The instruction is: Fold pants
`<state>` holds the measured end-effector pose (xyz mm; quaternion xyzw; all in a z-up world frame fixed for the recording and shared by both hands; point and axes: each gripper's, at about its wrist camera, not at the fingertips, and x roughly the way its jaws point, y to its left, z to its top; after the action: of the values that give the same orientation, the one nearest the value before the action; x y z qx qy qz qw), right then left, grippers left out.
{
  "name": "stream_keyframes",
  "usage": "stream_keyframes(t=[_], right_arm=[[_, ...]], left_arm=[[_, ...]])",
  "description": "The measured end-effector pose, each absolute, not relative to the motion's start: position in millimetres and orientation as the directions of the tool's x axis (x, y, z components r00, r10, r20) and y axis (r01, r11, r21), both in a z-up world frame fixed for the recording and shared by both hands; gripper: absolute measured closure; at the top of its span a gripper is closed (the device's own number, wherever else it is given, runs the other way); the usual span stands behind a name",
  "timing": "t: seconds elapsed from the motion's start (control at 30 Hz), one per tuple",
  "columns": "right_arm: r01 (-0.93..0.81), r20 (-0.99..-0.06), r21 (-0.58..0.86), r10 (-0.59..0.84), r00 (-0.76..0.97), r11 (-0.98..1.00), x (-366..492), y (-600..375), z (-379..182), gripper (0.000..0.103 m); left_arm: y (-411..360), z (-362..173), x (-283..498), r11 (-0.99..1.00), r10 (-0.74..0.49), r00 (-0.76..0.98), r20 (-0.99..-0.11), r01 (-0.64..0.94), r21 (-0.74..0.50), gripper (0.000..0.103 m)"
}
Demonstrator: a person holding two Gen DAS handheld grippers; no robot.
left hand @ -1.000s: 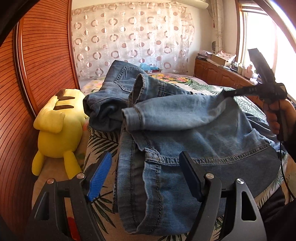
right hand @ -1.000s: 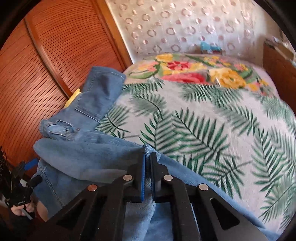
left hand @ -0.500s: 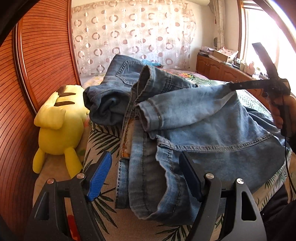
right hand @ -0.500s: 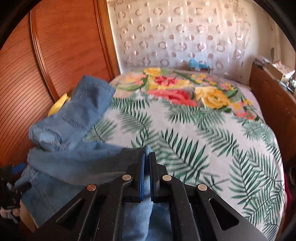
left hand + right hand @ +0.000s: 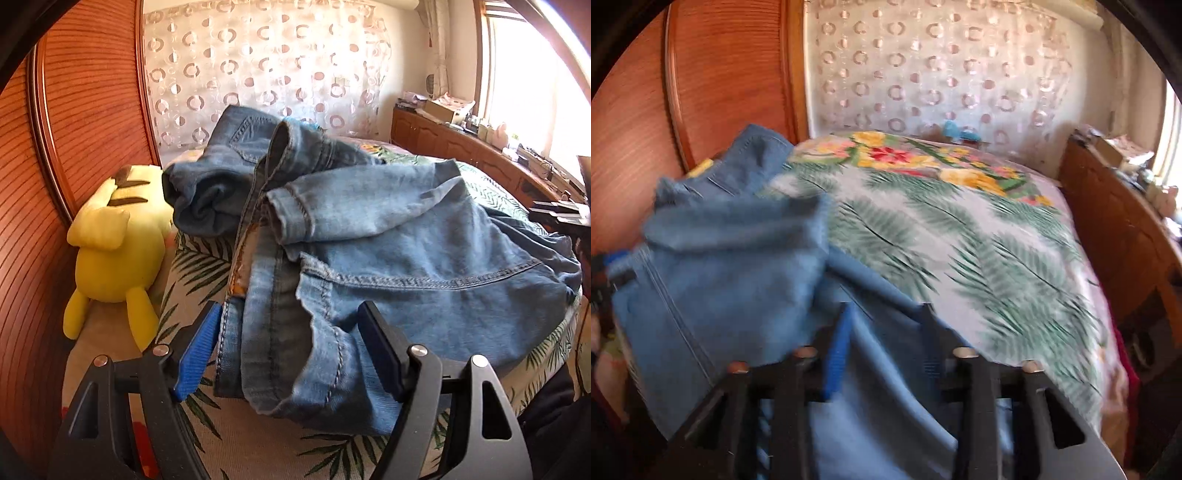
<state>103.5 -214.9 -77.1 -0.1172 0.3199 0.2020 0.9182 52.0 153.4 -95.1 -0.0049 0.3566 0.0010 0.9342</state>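
Note:
The blue denim pants (image 5: 388,258) lie in a rumpled, partly folded heap on the leaf-print bed, with a hem end rolled over on top. My left gripper (image 5: 291,347) is open, its blue-padded fingers (image 5: 197,343) straddling the near folded edge of the denim without clamping it. In the right wrist view the pants (image 5: 738,280) fill the lower left, blurred by motion. My right gripper (image 5: 882,354) is open just above the denim, holding nothing. Its black body shows at the far right of the left wrist view (image 5: 557,214).
A yellow plush toy (image 5: 114,251) sits left of the pants against the wooden wardrobe doors (image 5: 85,110). The bedspread (image 5: 979,240) stretches right and back to a patterned curtain (image 5: 942,74). A wooden cabinet (image 5: 480,155) with clutter runs under the window on the right.
My right gripper has opened and let go of the pant leg, which has dropped onto the heap. The left gripper has moved closer, its fingers now around the near denim edge.

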Motion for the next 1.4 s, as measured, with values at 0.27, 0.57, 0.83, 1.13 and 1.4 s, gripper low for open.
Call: stream_keyframes(t=[0.27, 0.57, 0.83, 1.13, 1.4], right_arm=[[-0.326, -0.691, -0.140, 0.144, 0.709, 0.935, 134, -275, -100, 0.050], [-0.399, -0.746, -0.005, 0.262, 0.613, 0.917, 147, -283, -118, 0.050], [-0.451, -0.757, -0.009, 0.289, 0.586, 0.892, 137, -285, -120, 0.050], [-0.449, -0.691, -0.156, 0.227, 0.686, 0.880, 122, -266, -100, 0.098], [-0.378, -0.576, -0.205, 0.201, 0.793, 0.903, 137, -272, -40, 0.098]], left_arm=[[161, -105, 56, 0.999, 0.010, 0.728, -0.686, -0.036, -0.024, 0.027], [169, -112, 55, 0.996, -0.027, 0.725, -0.689, -0.039, -0.081, 0.027], [174, -115, 52, 0.992, -0.055, 0.729, -0.682, -0.040, -0.123, 0.028], [171, -107, 47, 0.995, -0.033, 0.743, -0.668, -0.037, -0.090, 0.056], [162, -98, 41, 0.999, -0.015, 0.766, -0.643, -0.016, -0.044, 0.087]])
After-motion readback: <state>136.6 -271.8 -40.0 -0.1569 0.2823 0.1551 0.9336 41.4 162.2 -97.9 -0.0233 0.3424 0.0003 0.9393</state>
